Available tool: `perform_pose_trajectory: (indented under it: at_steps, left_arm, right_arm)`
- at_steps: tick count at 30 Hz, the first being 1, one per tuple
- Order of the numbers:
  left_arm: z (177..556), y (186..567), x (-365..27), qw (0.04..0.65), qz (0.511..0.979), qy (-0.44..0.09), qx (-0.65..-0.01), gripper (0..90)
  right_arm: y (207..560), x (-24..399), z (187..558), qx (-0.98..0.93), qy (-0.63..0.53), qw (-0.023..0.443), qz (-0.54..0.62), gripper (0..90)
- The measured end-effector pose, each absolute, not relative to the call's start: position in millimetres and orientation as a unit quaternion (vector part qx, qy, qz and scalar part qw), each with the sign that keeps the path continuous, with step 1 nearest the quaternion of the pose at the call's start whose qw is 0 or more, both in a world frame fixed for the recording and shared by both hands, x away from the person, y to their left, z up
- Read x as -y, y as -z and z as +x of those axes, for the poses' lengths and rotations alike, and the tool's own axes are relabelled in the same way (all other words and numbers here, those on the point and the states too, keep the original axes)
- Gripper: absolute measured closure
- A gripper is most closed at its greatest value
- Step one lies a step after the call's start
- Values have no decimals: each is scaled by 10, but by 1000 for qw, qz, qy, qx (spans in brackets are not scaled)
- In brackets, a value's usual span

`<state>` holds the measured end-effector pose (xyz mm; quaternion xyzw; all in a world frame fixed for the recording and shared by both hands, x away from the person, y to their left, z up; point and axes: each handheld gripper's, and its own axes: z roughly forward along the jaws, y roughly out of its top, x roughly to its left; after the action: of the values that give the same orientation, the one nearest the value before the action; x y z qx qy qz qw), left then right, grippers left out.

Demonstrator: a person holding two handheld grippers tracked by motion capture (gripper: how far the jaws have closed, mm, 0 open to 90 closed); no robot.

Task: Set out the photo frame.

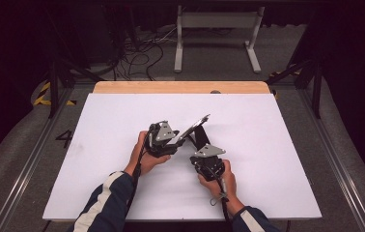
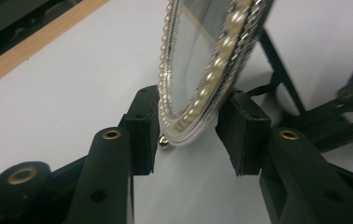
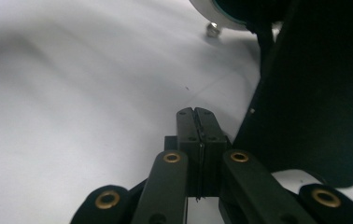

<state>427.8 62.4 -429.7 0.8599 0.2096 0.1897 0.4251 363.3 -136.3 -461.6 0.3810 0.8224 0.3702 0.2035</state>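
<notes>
An oval pearl-rimmed mirror (image 1: 193, 126) leans tilted over the white board, propped on its black back stand (image 1: 201, 136). My left gripper (image 1: 178, 143) grips its lower rim. In the left gripper view the two pads press either side of the mirror (image 2: 198, 70), just above a small metal ball foot (image 2: 164, 140), so the left gripper (image 2: 188, 135) is shut on it. My right gripper (image 3: 197, 114) is shut with its pads together, low on the board beside the black stand panel (image 3: 314, 93). The mirror's rim (image 3: 216, 14) shows at the top of that view.
The white board (image 1: 122, 125) covers the table, with a wooden strip (image 1: 180, 87) along its far edge. Beyond the table lie cables (image 1: 137, 58) and a white frame's legs (image 1: 217, 29) on the floor.
</notes>
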Motion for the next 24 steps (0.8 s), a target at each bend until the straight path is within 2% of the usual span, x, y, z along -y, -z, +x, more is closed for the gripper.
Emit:
perform_pose_trajectory:
  at_steps: [3,6,7,11,14,16,20,22,24]
  left_arm:
    - [4288,4340,-601,417,864,-194,-204,587]
    - [4292,4393,-589,415,865,-200,-197,660]
    - [4293,4398,-595,417,865,-200,-195,718]
    - [4279,4372,-603,411,869,-208,-178,772]
    - [4274,4363,-612,417,867,-206,-180,761]
    - [4257,4327,-621,432,860,-206,-178,695]
    - [4243,4316,-574,434,861,-209,-166,714]
    - [4231,4318,-556,427,860,-224,-166,774]
    - [4232,4317,-572,429,860,-219,-166,773]
  right_arm:
    - [4601,1370,3631,-819,-380,203,379,900]
    - [4578,1350,3620,-817,-394,206,367,900]
    - [4574,1339,3621,-816,-395,209,366,900]
    - [4549,1309,3629,-813,-400,219,362,900]
    - [4541,1346,3659,-807,-402,221,371,900]
    - [4541,1381,3677,-804,-404,218,379,900]
    - [4541,1370,3673,-804,-401,223,378,900]
    - [4546,1357,3664,-804,-399,223,380,900]
    - [4550,1358,3664,-803,-400,221,382,900]
